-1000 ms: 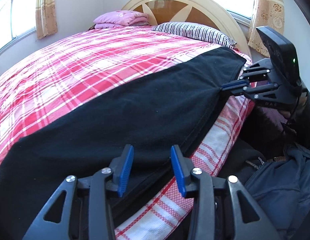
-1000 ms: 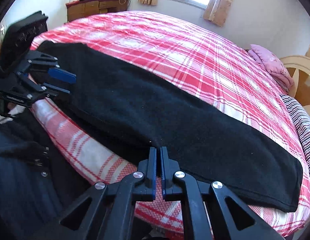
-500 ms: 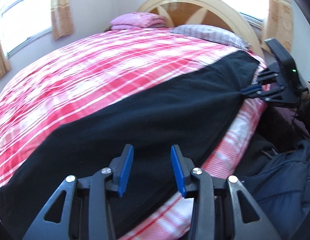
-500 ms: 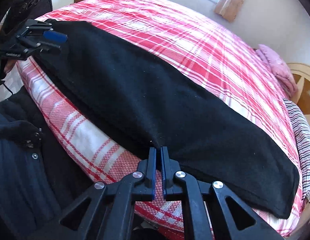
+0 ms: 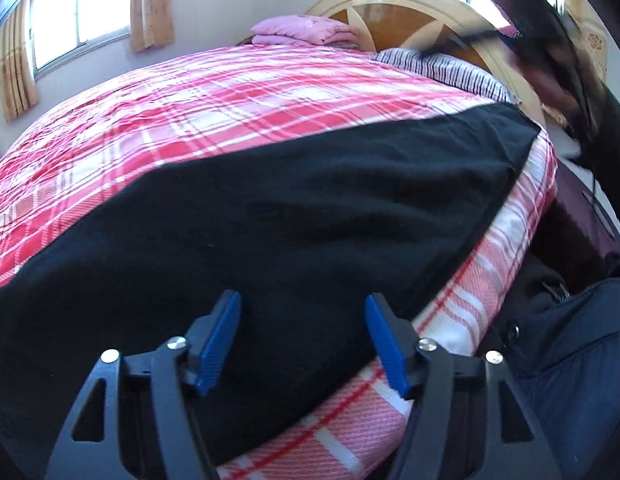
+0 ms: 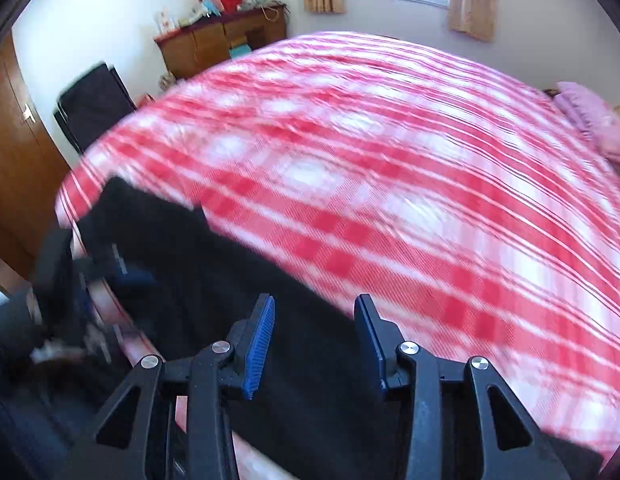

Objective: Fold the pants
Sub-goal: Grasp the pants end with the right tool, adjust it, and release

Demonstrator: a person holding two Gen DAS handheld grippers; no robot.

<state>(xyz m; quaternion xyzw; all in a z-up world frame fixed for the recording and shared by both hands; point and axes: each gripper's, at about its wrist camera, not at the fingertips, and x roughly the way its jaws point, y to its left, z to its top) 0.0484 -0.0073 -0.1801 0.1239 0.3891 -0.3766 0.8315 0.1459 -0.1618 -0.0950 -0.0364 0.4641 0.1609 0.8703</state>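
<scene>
Black pants point(image 5: 294, 208) lie lengthwise along the near edge of a bed with a red and white plaid cover point(image 5: 214, 104). My left gripper point(image 5: 304, 336) hovers over the near part of the cloth, its jaws opening, with nothing pinched between the blue pads. In the right wrist view, which is blurred by motion, the pants point(image 6: 238, 280) stretch away to the left. My right gripper point(image 6: 314, 340) is above them, its jaws opening, holding nothing. The left gripper point(image 6: 122, 272) shows as a dark blur at the pants' far end. The right gripper is a blur at the upper right of the left wrist view.
A striped pillow point(image 5: 446, 68) and a folded pink blanket point(image 5: 306, 32) lie by the wooden headboard point(image 5: 410, 12). A person's dark blue jacket point(image 5: 570, 360) stands beside the bed. A wooden cabinet point(image 6: 222, 44) and a black chair point(image 6: 94, 104) stand past the bed's foot.
The right gripper let go of the pants' edge, opened, and swung up and away. The left gripper's jaws widened and it moved along the pants.
</scene>
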